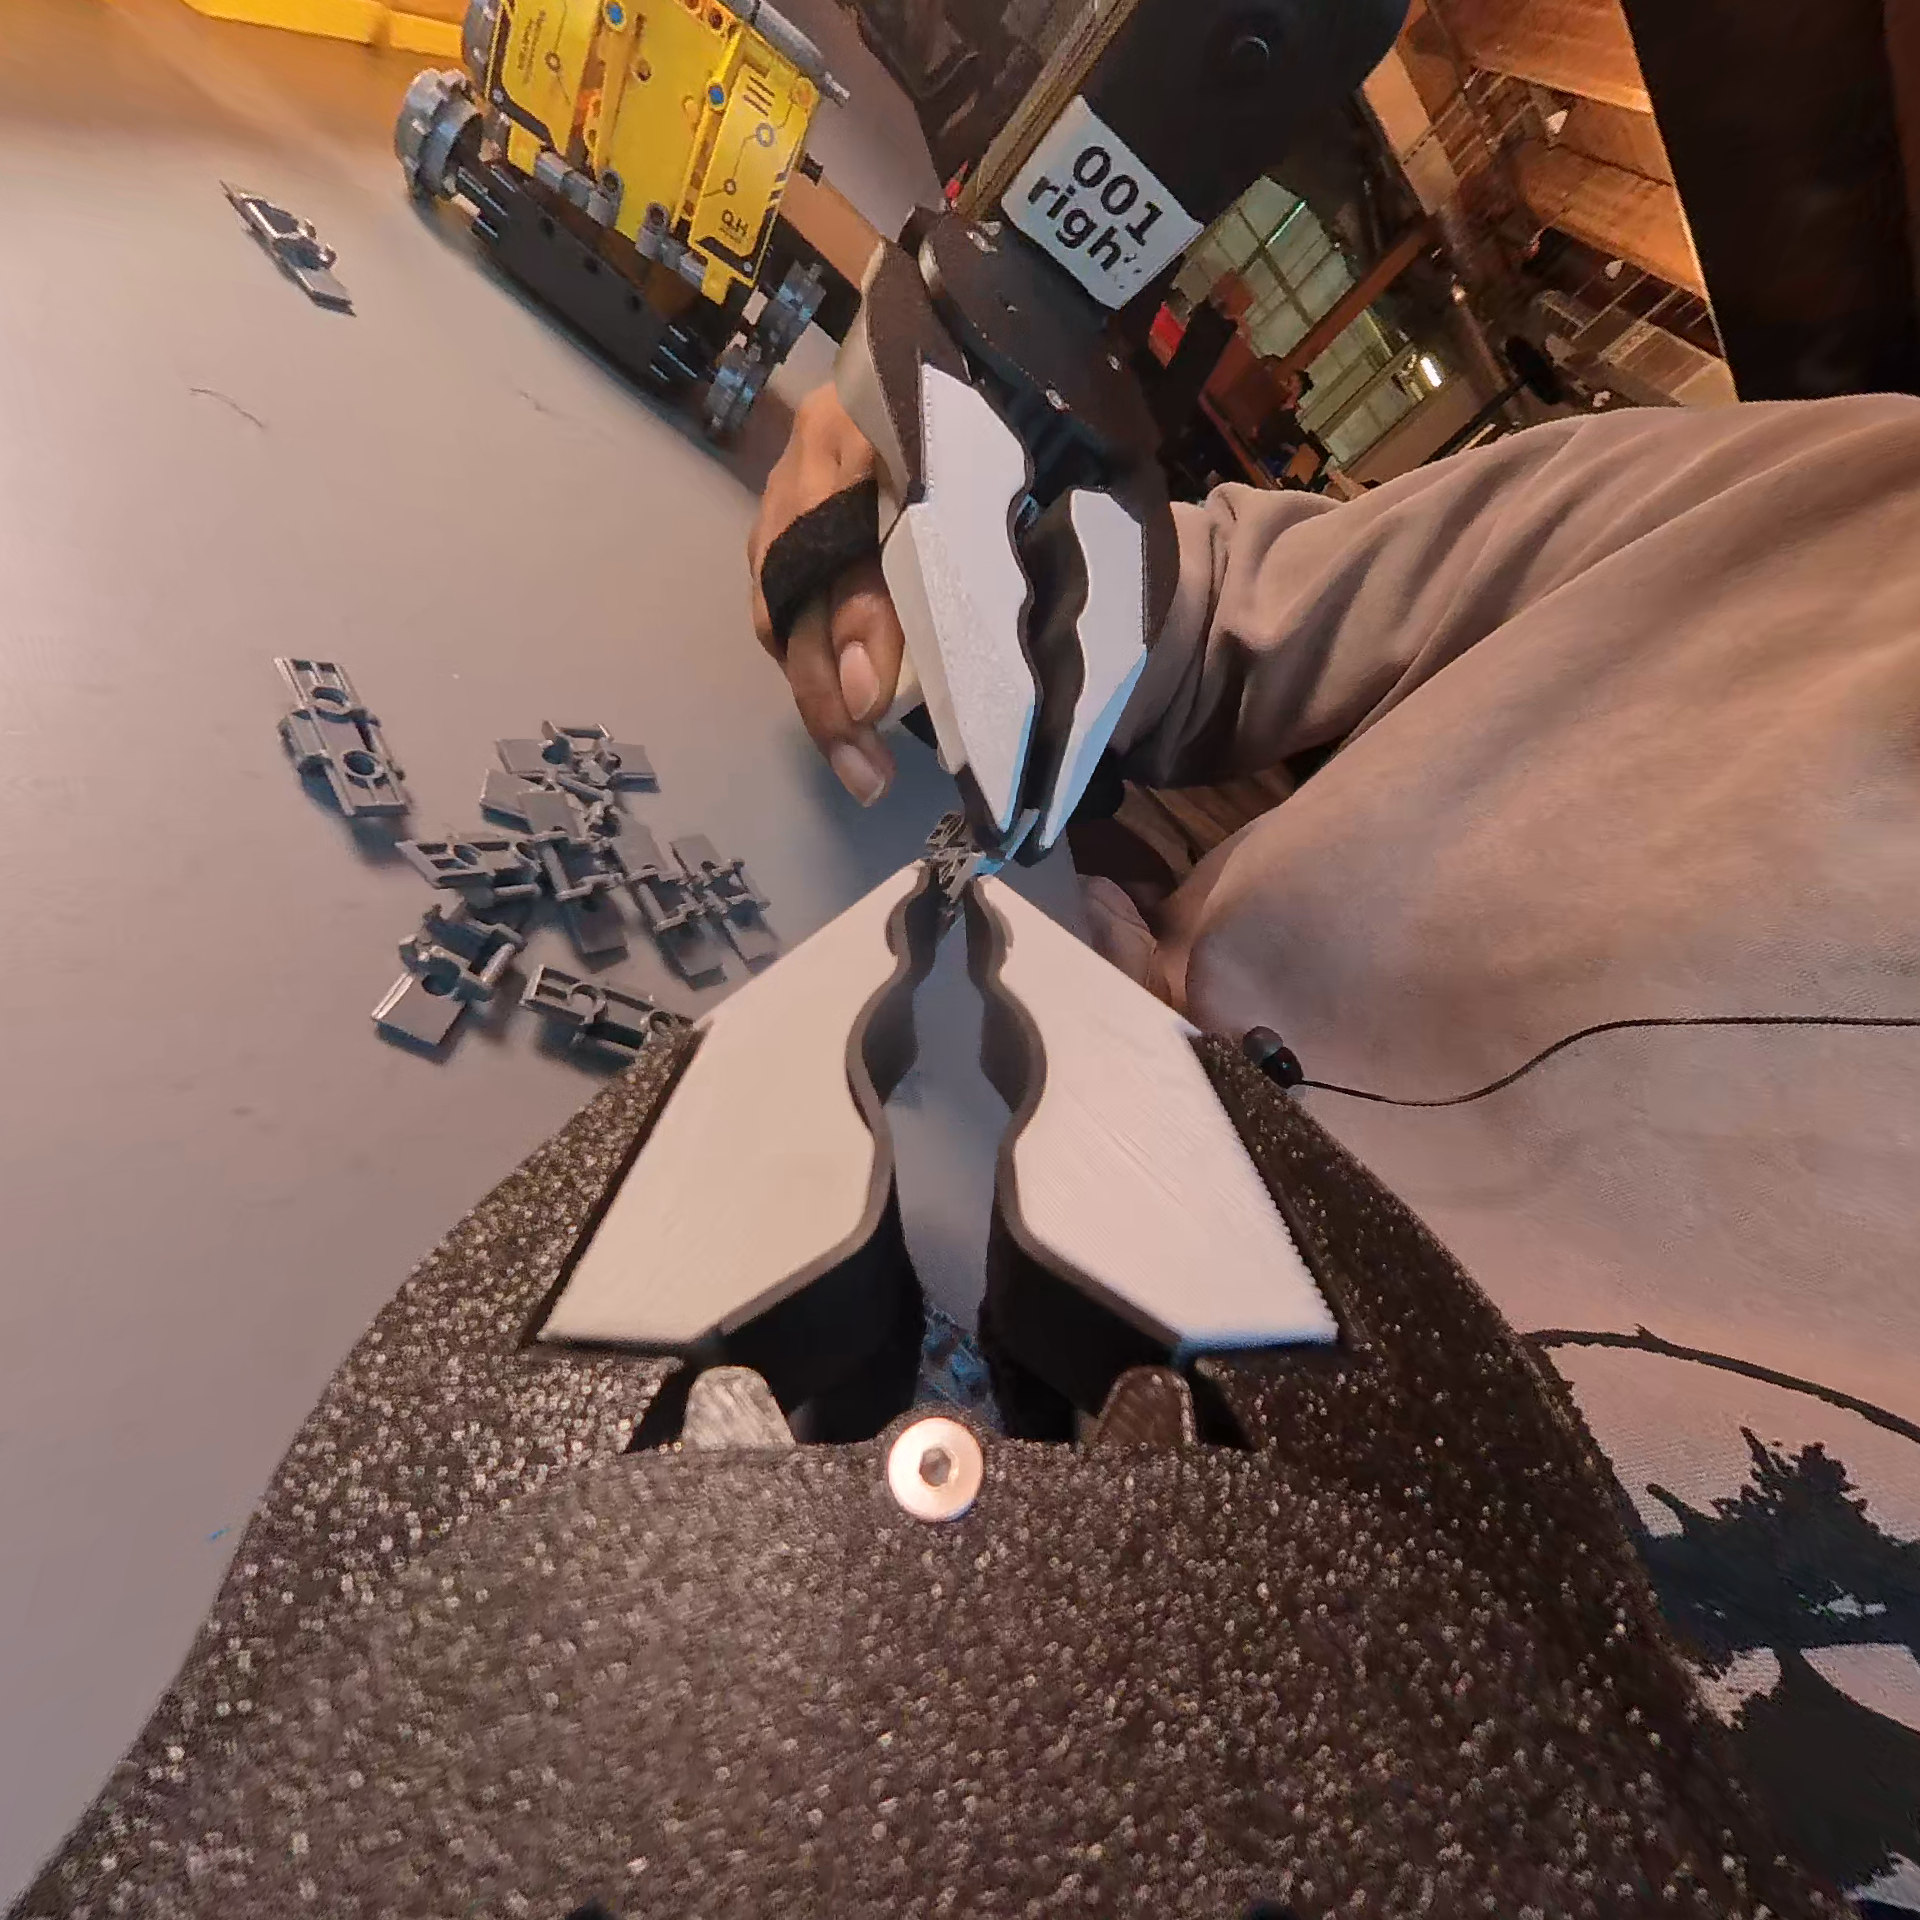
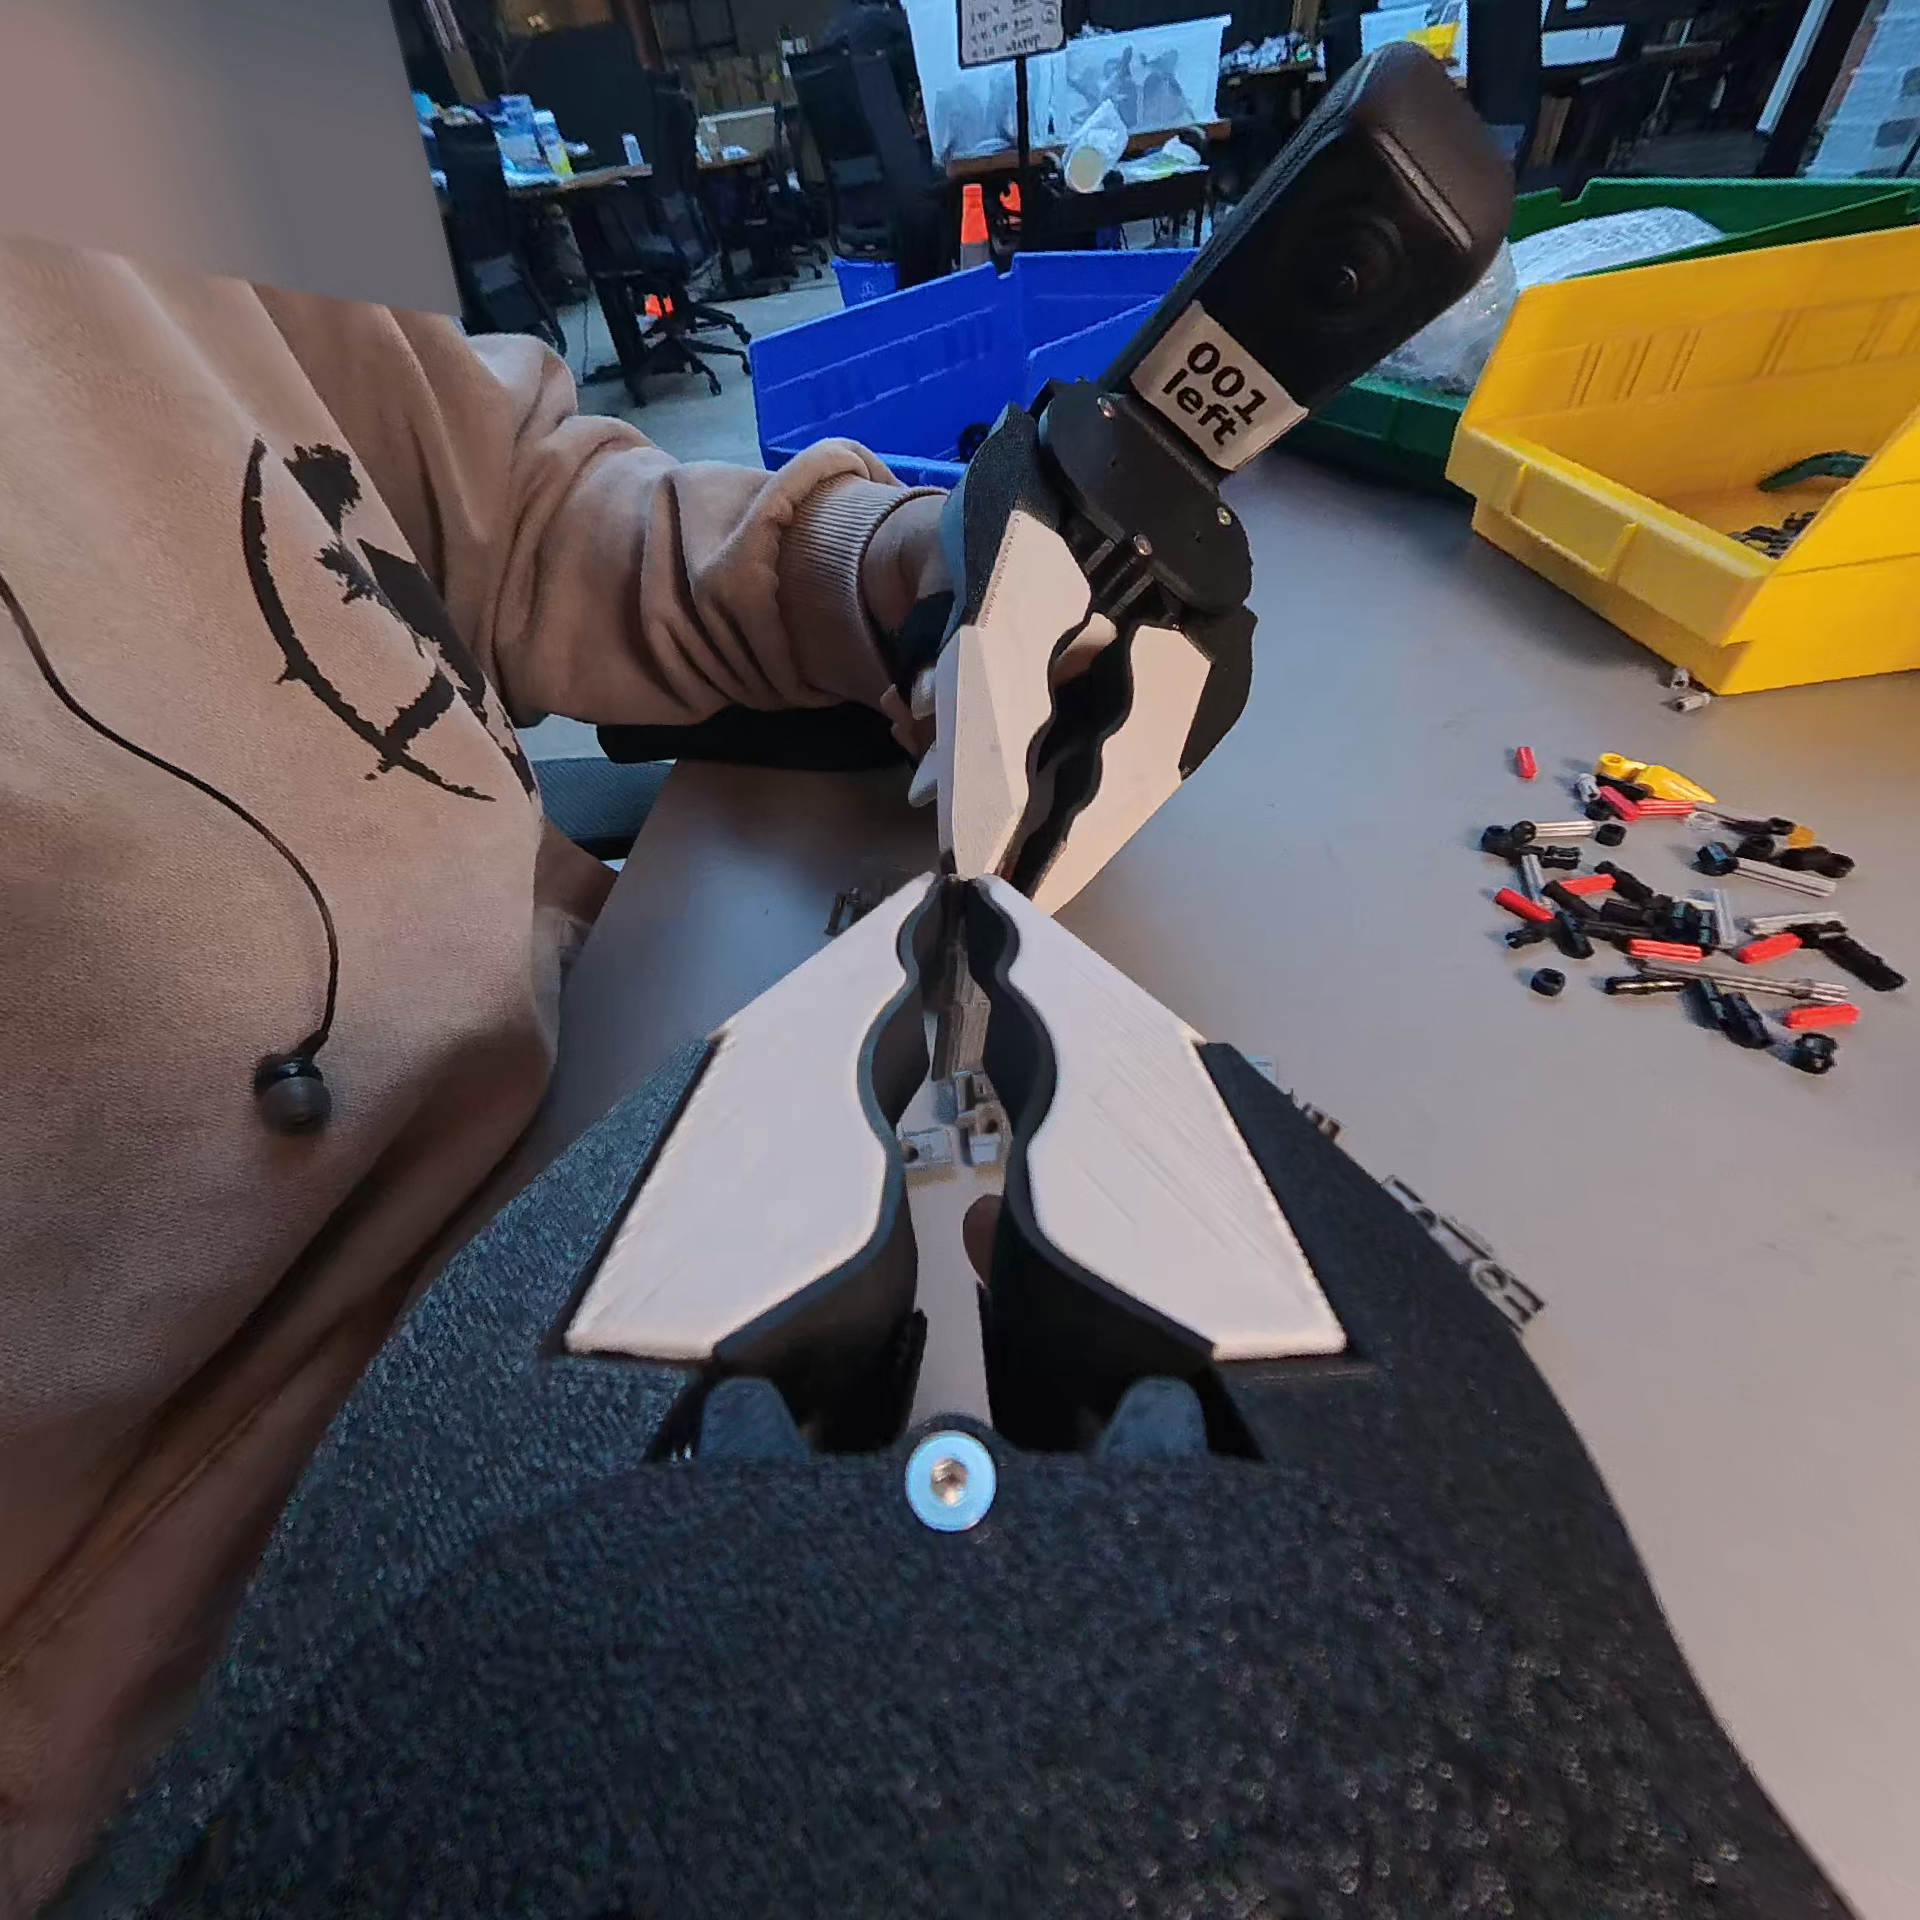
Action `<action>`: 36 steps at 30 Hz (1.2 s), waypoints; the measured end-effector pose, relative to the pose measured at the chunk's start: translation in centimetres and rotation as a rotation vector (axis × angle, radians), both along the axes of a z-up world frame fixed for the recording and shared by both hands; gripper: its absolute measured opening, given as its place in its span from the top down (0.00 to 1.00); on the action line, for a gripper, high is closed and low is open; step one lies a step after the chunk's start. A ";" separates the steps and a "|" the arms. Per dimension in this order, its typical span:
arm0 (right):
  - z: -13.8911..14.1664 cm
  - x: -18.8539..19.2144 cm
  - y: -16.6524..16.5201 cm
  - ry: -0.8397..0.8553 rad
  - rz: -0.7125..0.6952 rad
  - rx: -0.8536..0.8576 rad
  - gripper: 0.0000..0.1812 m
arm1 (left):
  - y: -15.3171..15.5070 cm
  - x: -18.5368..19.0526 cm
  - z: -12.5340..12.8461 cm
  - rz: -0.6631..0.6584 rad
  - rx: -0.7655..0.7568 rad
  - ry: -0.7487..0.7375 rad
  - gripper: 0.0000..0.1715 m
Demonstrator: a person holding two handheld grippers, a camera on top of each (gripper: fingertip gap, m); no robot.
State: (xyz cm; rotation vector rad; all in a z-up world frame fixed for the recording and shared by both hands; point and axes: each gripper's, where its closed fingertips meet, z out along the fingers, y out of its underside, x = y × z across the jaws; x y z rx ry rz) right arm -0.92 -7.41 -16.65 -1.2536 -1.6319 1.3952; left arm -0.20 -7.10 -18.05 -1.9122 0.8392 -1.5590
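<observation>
Speckled black printed plastic, rough and grainy with a bright steel screw in its middle, forms the body of the left gripper (image 1: 951, 883), whose two white ribbed fingers with wavy black rubber-like inner edges narrow to a point. Those tips are pinched together on a small dark grey plastic track link (image 1: 948, 857), held up off the smooth matte grey table (image 1: 208, 1143). The right gripper (image 2: 956, 883), built the same way, meets it tip to tip; its fingers are closed on the upper end of a short strip of joined grey links (image 2: 958, 1003) that runs down between them. Whether link and strip are already hooked together cannot be told, as the tips hide the joint. A hand (image 1: 831, 644) in a black strap grips the right tool, its arm in a soft beige sweatshirt sleeve (image 1: 1558, 831). Left of the tools lies a loose pile of flat, hinged grey track links (image 1: 561, 873), and beyond it a blocky yellow-and-black toy vehicle of studded bricks (image 1: 623, 177). On the other side are scattered black, red and grey pins and axles (image 2: 1683, 914), near a glossy yellow plastic bin (image 2: 1714, 468) and a blue bin (image 2: 914, 353).
</observation>
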 end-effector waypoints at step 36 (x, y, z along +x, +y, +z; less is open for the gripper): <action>-1.7 -0.8 2.6 -0.105 -0.114 -0.084 0.91 | 2.3 -1.3 -0.1 0.116 0.089 0.047 0.98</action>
